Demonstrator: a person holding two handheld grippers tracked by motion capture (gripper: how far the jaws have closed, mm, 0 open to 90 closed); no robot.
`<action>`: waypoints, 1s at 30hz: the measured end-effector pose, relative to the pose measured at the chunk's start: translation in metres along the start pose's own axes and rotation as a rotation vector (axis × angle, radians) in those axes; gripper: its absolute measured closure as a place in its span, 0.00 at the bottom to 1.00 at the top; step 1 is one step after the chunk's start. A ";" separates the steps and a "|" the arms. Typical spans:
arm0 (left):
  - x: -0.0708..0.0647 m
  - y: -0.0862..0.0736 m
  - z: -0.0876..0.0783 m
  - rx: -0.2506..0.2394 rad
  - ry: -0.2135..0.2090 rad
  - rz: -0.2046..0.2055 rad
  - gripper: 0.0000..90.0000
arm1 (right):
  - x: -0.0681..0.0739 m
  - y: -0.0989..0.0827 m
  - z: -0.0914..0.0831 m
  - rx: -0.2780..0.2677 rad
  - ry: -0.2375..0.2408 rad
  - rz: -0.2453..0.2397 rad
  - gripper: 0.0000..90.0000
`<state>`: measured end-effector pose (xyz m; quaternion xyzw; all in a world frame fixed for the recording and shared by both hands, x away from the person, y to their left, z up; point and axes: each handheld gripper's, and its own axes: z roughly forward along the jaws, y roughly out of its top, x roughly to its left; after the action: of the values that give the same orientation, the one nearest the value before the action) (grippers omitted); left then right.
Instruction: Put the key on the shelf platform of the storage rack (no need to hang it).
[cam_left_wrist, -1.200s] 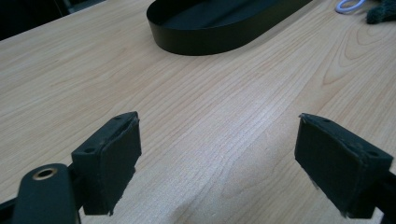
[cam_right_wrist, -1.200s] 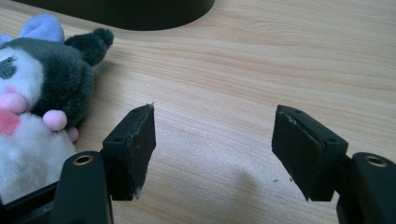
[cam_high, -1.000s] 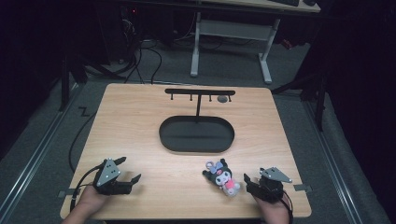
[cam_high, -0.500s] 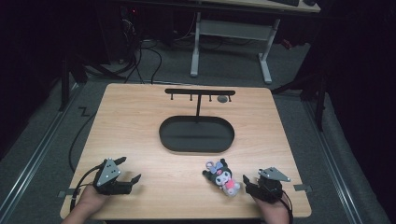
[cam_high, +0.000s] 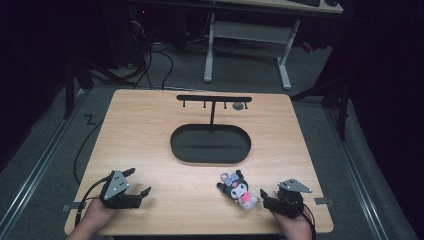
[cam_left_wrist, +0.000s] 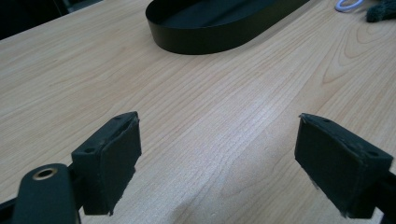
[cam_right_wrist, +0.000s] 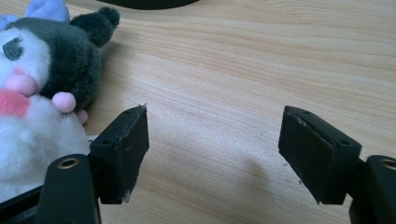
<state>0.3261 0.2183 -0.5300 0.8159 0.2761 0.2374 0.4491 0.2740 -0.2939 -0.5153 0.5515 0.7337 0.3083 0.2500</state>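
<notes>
A: Where do the 2 grippers sit?

B: Both are low at the near edge of the wooden table (cam_high: 150, 130); the left gripper (cam_high: 138, 182) is at the near-left corner, held by a hand (cam_high: 95, 216) that comes in from the bottom; the right gripper (cam_high: 264, 198) is at the near-right, with its hand (cam_high: 295, 227) under it.

A: Are they spread or pressed together?

B: Spread, both of them; in the left gripper view the 2 black pads (cam_left_wrist: 109, 161) stand wide apart with only bare wood grain between them; in the right gripper view the pads (cam_right_wrist: 122, 151) are just as far apart, again with bare table between; neither pinches anything.

A: And the plush toy?

B: The plush toy (cam_high: 237, 188) lies on the table just left of the right gripper, near its jaws; it has a dark head, a white face, a lilac bow and pink on the body; in the right gripper view it fills the left side (cam_right_wrist: 42, 88), just beside the left pad and outside the gap; whether it touches that pad I cannot tell.

A: What else is on the table?

B: A black oval tray (cam_high: 210, 156) sits in the middle, well apart from both grippers; behind it rises a thin black T-shaped stand (cam_high: 213, 102) with small hooks along its bar; the tray's rim also shows at the top of the left gripper view (cam_left_wrist: 210, 39).
</notes>
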 end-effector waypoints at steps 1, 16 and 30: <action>0.000 0.000 0.000 0.001 0.001 -0.001 0.17 | 0.000 0.000 0.000 0.000 0.000 0.001 0.26; 0.000 -0.001 -0.001 -0.012 -0.001 0.002 0.17 | 0.005 0.013 0.004 0.043 -0.023 0.043 0.25; 0.000 -0.001 -0.001 -0.012 0.002 -0.004 0.17 | 0.012 0.027 0.008 0.156 -0.027 -0.022 0.24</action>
<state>0.3253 0.2193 -0.5300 0.8124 0.2768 0.2391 0.4541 0.2939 -0.2755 -0.5013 0.5652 0.7582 0.2399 0.2195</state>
